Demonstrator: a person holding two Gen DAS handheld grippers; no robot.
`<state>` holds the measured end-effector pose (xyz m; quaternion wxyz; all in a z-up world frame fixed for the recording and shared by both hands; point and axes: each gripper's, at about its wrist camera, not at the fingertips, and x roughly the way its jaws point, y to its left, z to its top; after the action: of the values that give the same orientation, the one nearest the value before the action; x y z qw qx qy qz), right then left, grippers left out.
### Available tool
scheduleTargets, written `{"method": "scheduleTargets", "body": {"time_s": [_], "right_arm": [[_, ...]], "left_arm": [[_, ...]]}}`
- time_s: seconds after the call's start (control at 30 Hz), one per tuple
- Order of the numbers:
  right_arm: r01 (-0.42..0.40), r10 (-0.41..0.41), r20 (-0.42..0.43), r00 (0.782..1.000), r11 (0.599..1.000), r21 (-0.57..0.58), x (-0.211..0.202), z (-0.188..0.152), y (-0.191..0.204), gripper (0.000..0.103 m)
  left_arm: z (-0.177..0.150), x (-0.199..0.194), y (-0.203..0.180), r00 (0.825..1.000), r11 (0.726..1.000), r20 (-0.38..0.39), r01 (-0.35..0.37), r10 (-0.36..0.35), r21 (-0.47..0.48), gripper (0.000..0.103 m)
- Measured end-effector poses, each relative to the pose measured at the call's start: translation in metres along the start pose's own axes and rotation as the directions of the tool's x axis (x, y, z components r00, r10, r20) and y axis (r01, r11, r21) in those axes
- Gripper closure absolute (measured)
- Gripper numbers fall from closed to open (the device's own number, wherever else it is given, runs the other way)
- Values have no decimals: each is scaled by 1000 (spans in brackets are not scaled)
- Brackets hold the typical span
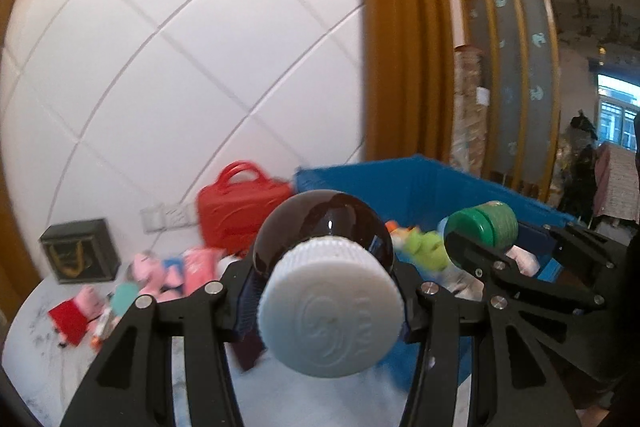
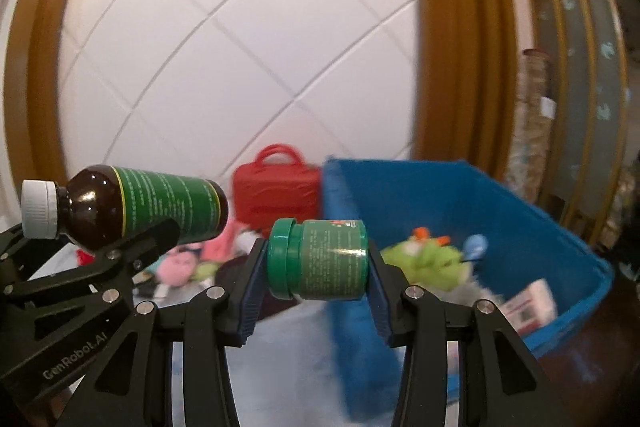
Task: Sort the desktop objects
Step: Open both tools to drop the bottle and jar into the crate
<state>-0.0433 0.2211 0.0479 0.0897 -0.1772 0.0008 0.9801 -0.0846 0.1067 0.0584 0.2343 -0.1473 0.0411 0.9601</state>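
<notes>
My left gripper (image 1: 326, 287) is shut on a brown bottle (image 1: 324, 223), whose white cap (image 1: 332, 315) points back at the camera. In the right wrist view the same bottle (image 2: 148, 207) shows a green label and lies tilted in the left gripper (image 2: 140, 233). My right gripper (image 2: 316, 267) is shut on a small green jar (image 2: 320, 259) that lies sideways, lid to the left. From the left wrist view, the jar (image 1: 484, 227) and right gripper (image 1: 508, 243) hang at the right. Both are held above the table beside a blue bin (image 2: 520, 211).
The blue bin (image 1: 400, 183) holds a green plush (image 2: 428, 255) and a white box (image 2: 532, 303). A red case (image 1: 240, 211) stands against the tiled wall. Pink plush toys (image 1: 152, 271) lie on the table at the left, near a dark box (image 1: 80, 251).
</notes>
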Motion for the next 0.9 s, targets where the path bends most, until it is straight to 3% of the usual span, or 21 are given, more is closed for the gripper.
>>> {"method": "scheduleTargets", "body": {"time_s": [0.2, 0.4, 0.57, 0.9], "right_arm": [[41, -41, -10, 999, 999, 15, 13, 4, -121, 58], [73, -76, -68, 995, 997, -35, 39, -3, -197, 58], [139, -147, -73, 986, 984, -110, 56, -14, -220, 58], [108, -122, -144, 982, 989, -101, 83, -28, -257, 58]], "left_arm": [[18, 55, -103, 1000, 1000, -17, 1, -1, -4, 52], [7, 107, -170, 989, 1000, -150, -15, 14, -4, 52], [-4, 131, -199, 971, 998, -231, -53, 58, 28, 52], [-16, 154, -223, 939, 992, -320, -111, 124, 57, 50]]}}
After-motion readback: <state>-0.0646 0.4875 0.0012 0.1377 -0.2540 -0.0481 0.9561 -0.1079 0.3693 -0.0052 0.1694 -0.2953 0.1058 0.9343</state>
